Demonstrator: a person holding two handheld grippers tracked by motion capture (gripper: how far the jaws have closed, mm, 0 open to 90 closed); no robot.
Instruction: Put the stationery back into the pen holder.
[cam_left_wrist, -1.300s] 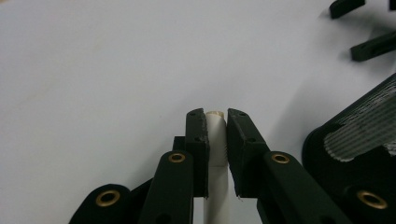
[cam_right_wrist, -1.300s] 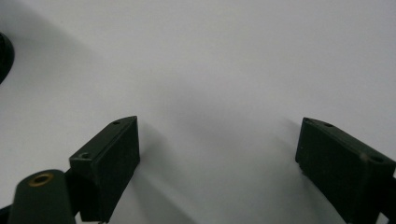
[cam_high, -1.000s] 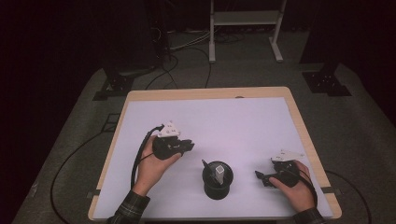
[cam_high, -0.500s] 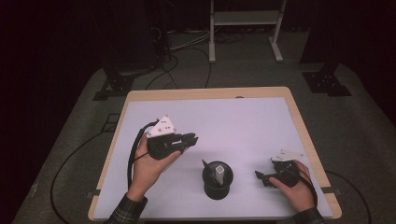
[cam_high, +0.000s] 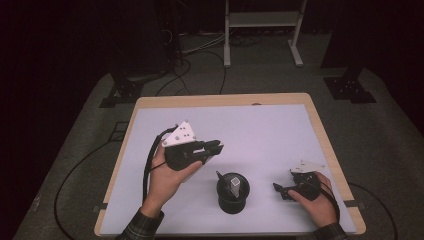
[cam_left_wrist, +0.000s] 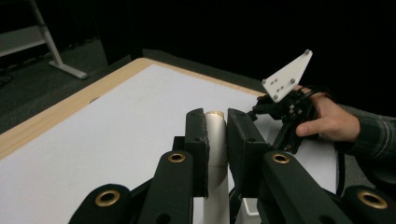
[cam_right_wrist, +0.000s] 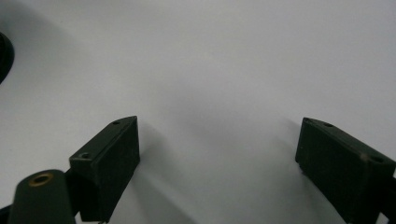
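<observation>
Left gripper (cam_high: 212, 148), mid-frame above the tabletop (cam_high: 260, 130), has its fingers clamped on a white cylinder (cam_left_wrist: 215, 140); a black holder (cam_high: 233, 192) stands lower centre; right gripper (cam_high: 281, 190), fingers spread empty, rests lower right.

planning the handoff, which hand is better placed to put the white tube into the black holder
Left. Its claw is shut on the white tube, raised near the black holder. The right claw rests open and empty on the table.

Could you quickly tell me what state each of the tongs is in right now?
Left tongs: shut on a white cylinder.
Right tongs: open, holding nothing.
</observation>
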